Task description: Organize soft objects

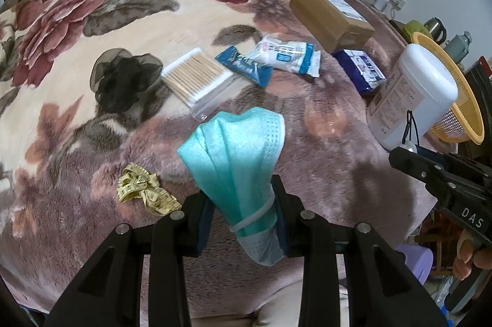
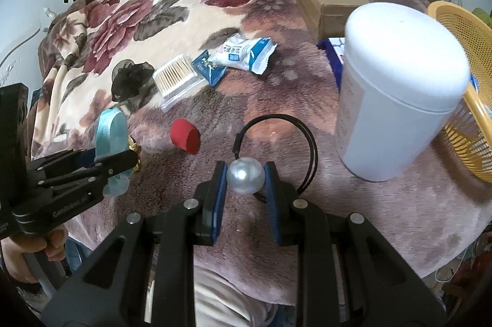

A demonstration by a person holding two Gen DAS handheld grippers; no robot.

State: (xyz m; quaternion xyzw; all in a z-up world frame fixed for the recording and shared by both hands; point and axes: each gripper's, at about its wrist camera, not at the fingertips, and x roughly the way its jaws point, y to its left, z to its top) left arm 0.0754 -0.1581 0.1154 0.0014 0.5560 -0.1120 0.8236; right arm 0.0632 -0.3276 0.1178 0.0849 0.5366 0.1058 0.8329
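Carry step: your left tongs [image 1: 243,213] clamp the face mask [image 1: 233,148], right tongs [image 2: 244,182] the pearl hair tie [image 2: 246,176]; basket [image 2: 461,28] beyond right tongs likely next.

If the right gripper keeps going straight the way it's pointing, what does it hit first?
Probably the bare blanket. The right gripper, shut on the pearl hair tie, points steeply down at open fabric between the red cap and the white canister; depth is uncertain.

The yellow perforated plastic basket [image 2: 470,99] is cut off at the right edge; the white cylindrical canister [image 2: 396,93] hides its left part.
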